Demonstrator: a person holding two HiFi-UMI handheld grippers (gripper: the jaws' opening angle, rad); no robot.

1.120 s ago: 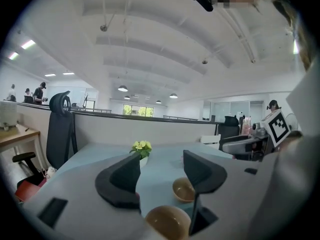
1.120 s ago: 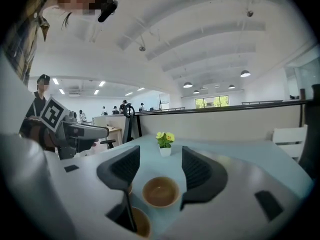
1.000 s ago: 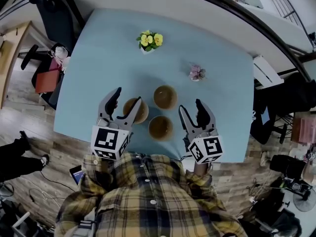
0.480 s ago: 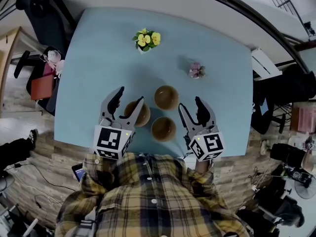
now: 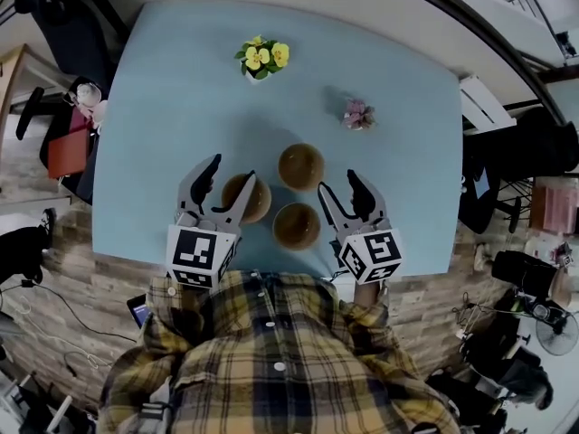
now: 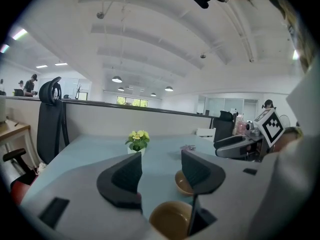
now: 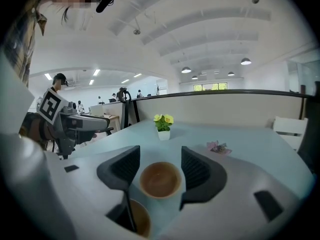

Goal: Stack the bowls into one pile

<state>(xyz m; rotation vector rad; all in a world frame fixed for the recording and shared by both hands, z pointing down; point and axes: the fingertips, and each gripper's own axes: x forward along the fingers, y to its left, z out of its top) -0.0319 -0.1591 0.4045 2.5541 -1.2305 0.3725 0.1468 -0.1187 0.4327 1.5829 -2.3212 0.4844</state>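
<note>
Three small round brown bowls (image 5: 296, 225) sit close together on the light blue table (image 5: 181, 80), and they look hard, smooth and easy to chip, so a rim is the best place to pinch, while the left gripper (image 5: 232, 172), wide but just closing a little, and the wide-open right gripper (image 5: 337, 182) both hold nothing.

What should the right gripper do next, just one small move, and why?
Probably ease the right gripper down and left so its open, empty jaws straddle the near bowl's right rim. That bowl lies closest to it; the left bowl and far bowl sit apart, unstacked.
</note>
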